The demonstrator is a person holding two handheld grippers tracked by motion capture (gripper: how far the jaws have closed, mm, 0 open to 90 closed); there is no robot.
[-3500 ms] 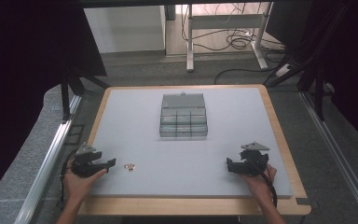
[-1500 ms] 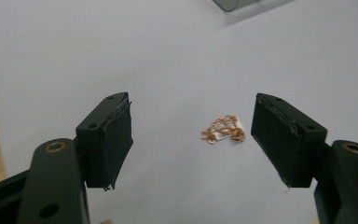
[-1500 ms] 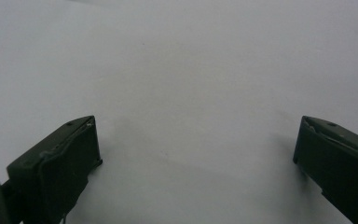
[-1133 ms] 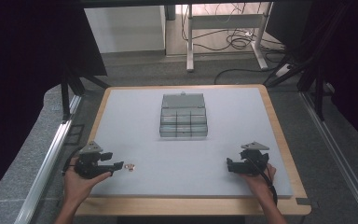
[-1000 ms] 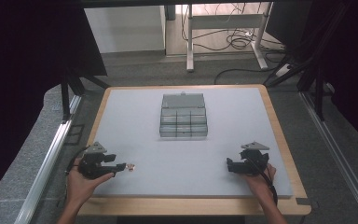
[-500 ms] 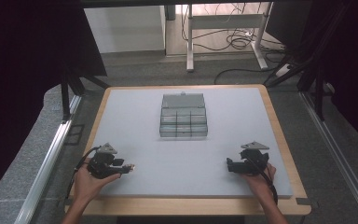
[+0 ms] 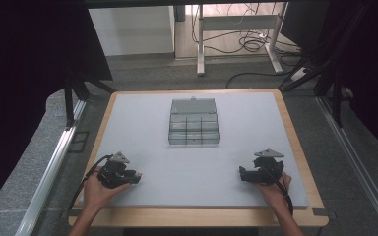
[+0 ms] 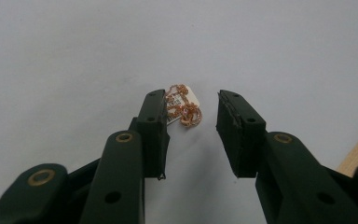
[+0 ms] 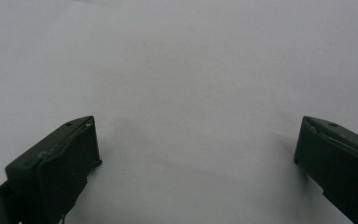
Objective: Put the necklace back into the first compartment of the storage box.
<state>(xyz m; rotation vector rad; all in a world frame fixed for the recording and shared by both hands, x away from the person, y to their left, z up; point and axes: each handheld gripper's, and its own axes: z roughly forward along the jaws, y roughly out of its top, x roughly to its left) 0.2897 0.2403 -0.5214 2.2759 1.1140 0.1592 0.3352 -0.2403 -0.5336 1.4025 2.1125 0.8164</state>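
High view: the grey table (image 7: 236,167) carries a clear compartment box (image 7: 194,122) near its far middle, well apart from both hands. The right gripper (image 7: 244,175) rests at the near right, jaws spread wide over bare surface. The left gripper (image 8: 189,123), at the near left, has its jaws partly apart around a small rose-gold chain with a tag (image 8: 182,106), touching the left jaw; nothing stands between them.

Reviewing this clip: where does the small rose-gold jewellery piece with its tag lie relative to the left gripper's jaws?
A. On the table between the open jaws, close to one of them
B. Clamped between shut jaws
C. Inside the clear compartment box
A: the jewellery piece lies on the table between the left gripper's open jaws, close to one of them.
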